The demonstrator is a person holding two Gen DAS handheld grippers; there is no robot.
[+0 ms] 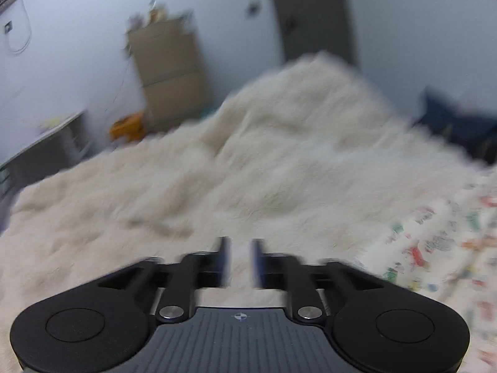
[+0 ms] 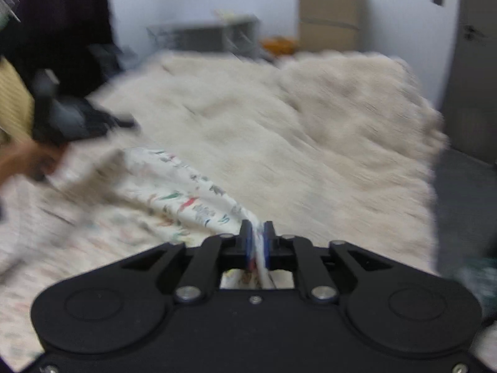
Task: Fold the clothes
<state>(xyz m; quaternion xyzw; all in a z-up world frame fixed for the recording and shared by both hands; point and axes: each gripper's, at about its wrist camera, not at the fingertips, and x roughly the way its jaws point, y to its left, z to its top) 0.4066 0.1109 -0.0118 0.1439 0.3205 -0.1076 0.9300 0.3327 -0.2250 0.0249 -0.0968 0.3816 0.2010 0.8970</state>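
Right gripper pinching white printed cotton garment edge; left gripper spread, empty above cream shaggy blanket. Fold under way; next, left likely needs opposite edge.

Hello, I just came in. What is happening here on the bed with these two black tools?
A person is folding a printed garment on a fluffy cream blanket, holding one tool in each hand. The right tool is shut on an edge of the garment, and the cloth runs away from it toward the left. The left tool is open with nothing between its fingers; under it lies only blanket, with the garment off to its right. The pictures are blurred, so the fold itself is hard to judge.
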